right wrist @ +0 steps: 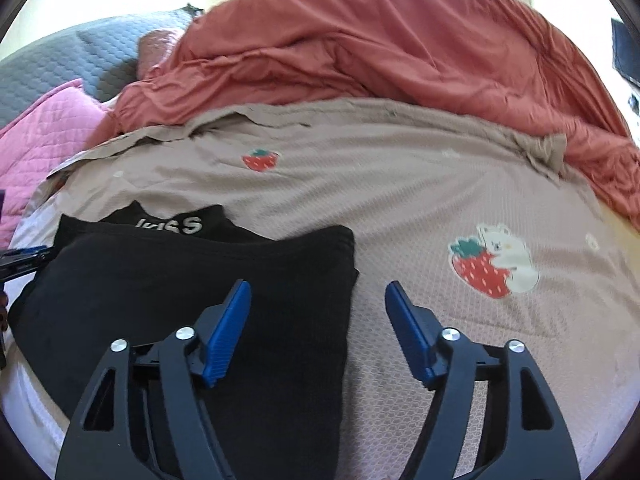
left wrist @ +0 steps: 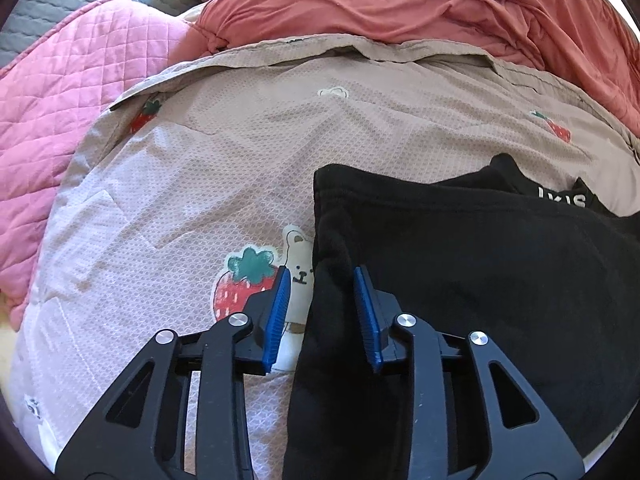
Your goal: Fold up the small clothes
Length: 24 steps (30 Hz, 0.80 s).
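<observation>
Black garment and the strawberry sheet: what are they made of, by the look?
Black garment: soft matte knit, possibly fleece or cotton jersey; it absorbs light, folds thick, white lettering at the band. Sheet: thin woven fabric, likely cotton or a blend; fine waffle-like texture, printed strawberries.

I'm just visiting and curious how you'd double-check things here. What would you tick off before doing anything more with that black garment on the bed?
1. Left tool let go of the black garment: cannot tell; its edge lies between the parted pads.
2. Right tool free: ok, wide open, nothing gripped.
3. Garment folded over: ok, a squarish stack.
4. Garment flat on the strawberry bedspread: ok.
5. Lettered waistband tucked in: not ok, it pokes out behind.
6. Salmon duvet clear of the garment: ok.
</observation>
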Each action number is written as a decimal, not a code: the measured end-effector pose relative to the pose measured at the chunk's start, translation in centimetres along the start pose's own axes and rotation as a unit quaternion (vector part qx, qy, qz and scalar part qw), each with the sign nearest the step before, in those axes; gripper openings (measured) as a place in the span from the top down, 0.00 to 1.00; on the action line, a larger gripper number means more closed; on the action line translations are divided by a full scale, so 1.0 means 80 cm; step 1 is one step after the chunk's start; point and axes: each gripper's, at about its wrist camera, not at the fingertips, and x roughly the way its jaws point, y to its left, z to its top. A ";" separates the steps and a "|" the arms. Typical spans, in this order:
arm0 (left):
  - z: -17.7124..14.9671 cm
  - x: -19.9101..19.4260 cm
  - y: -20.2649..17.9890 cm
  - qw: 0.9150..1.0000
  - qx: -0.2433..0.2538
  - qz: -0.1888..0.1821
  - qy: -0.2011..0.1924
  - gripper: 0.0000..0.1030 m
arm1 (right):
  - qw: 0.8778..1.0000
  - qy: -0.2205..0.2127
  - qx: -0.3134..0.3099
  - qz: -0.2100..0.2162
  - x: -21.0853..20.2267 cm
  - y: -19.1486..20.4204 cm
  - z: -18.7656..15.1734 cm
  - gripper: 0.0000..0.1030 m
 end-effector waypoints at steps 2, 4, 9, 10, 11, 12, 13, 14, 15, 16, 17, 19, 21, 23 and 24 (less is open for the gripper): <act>-0.003 -0.001 0.002 1.000 -0.003 0.002 0.003 0.74 | 1.000 -0.006 -0.006 0.011 -0.008 0.008 -0.002 0.29; -0.005 -0.002 0.004 1.000 -0.005 0.003 0.003 0.72 | 1.000 -0.005 -0.011 0.024 -0.012 0.016 -0.005 0.28; -0.015 -0.026 0.011 0.999 -0.033 0.006 -0.015 0.72 | 0.998 0.014 -0.018 0.062 -0.016 0.041 -0.016 0.28; -0.020 -0.041 0.012 0.999 -0.043 0.003 -0.028 0.72 | 0.997 0.016 -0.023 0.066 -0.017 0.046 -0.017 0.28; -0.025 -0.051 0.012 0.998 -0.049 -0.003 -0.036 0.72 | 0.997 0.019 -0.031 0.069 -0.018 0.053 -0.019 0.28; -0.032 -0.064 0.011 0.997 -0.055 -0.009 -0.045 0.72 | 0.997 0.021 -0.036 0.072 -0.018 0.058 -0.020 0.28; -0.037 -0.072 0.009 0.997 -0.055 -0.016 -0.049 0.71 | 0.996 0.024 -0.040 0.077 -0.018 0.064 -0.021 0.28; -0.045 -0.082 0.004 0.997 -0.051 -0.025 -0.051 0.70 | 0.995 0.028 -0.044 0.082 -0.019 0.069 -0.024 0.28; -0.052 -0.090 -0.002 0.997 -0.047 -0.031 -0.052 0.68 | 0.995 0.031 -0.046 0.085 -0.019 0.073 -0.026 0.28; -0.058 -0.094 -0.006 0.997 -0.044 -0.037 -0.049 0.64 | 0.994 0.037 -0.051 0.088 -0.019 0.078 -0.028 0.28; -0.065 -0.097 -0.012 0.997 -0.039 -0.048 -0.042 0.60 | 0.993 0.044 -0.055 0.091 -0.018 0.083 -0.031 0.28; -0.078 -0.094 -0.022 0.998 -0.026 -0.052 -0.028 0.56 | 0.992 0.059 -0.062 0.090 -0.016 0.088 -0.036 0.28; -0.089 -0.079 -0.026 0.999 -0.017 -0.041 -0.004 0.54 | 0.991 0.091 -0.067 0.072 -0.006 0.090 -0.043 0.28; -0.096 -0.070 -0.024 0.999 -0.023 -0.043 0.007 0.53 | 0.990 0.115 -0.055 0.061 0.003 0.083 -0.050 0.24; -0.098 -0.070 -0.022 0.999 -0.024 -0.042 0.006 0.52 | 0.990 0.117 -0.045 0.065 0.003 0.080 -0.052 0.24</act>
